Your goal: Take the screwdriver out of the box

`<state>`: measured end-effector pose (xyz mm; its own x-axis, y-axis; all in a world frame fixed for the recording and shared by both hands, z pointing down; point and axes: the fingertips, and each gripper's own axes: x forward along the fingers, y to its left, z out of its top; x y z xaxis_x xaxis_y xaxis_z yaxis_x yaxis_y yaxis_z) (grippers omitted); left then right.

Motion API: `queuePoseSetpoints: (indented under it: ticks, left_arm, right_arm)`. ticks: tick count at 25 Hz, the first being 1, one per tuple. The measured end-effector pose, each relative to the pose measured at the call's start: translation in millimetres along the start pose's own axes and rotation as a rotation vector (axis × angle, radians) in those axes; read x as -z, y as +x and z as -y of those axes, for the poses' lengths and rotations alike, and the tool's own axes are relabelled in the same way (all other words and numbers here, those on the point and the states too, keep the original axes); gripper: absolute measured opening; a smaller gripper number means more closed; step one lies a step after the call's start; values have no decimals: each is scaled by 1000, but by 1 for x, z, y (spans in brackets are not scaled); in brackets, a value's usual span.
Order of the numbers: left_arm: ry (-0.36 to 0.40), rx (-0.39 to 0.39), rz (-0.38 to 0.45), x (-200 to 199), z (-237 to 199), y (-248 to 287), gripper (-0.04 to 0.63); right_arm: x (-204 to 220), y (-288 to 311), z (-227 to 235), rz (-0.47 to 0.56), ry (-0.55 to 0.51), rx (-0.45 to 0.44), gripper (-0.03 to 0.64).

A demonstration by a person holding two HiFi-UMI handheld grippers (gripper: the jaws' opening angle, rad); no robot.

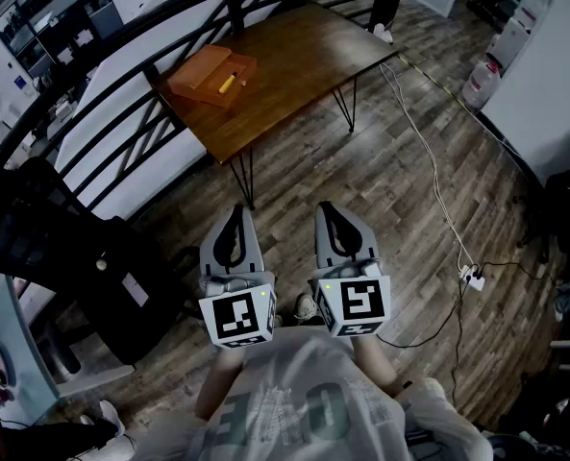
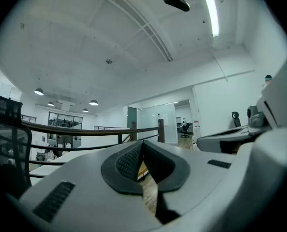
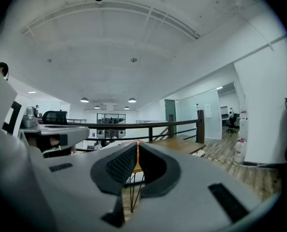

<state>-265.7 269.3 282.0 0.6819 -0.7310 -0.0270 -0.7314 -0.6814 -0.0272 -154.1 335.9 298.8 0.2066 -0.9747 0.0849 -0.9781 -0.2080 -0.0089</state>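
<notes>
Left gripper (image 1: pixel 235 211) jaws closed together, nothing between them. Right gripper (image 1: pixel 326 207) jaws also closed at the tips, empty. Both held level, side by side, close to the person's chest. Orange box (image 1: pixel 210 76) sits open on the wooden table (image 1: pixel 299 51), well ahead of both sets of fingertips and a bit left of the left gripper's line. Yellow-handled screwdriver (image 1: pixel 228 82) lies inside the box, toward its right side, untouched. Wood floor (image 1: pixel 381 171) is between fingertips and table.
</notes>
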Motion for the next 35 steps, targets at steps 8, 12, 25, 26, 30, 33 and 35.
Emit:
queuePoseSetpoints:
  ticks: [8, 12, 25, 26, 30, 33, 35]
  left_arm:
    - [-8, -10, -11, 5, -1, 14, 18]
    - [-15, -14, -17, 6, 2, 22, 20]
    - [-3, -80, -21, 16, 14, 57, 20]
    - [-2, -84, -21, 16, 14, 61, 20]
    - [4, -88, -11, 12, 14, 75, 20]
    - [12, -82, 4, 8, 17, 90, 20]
    - [13, -74, 12, 7, 19, 99, 20]
  right_arm:
    - [5, 11, 11, -8, 4, -3, 23]
    - [8, 16, 23, -22, 15, 5, 20]
    - [24, 31, 82, -27, 68, 0, 21]
    - [24, 33, 87, -27, 73, 1, 21]
    - [18, 38, 101, -12, 78, 17, 21]
    - [15, 41, 113, -1, 75, 31, 21]
    - [15, 43, 120, 3, 74, 42, 21]
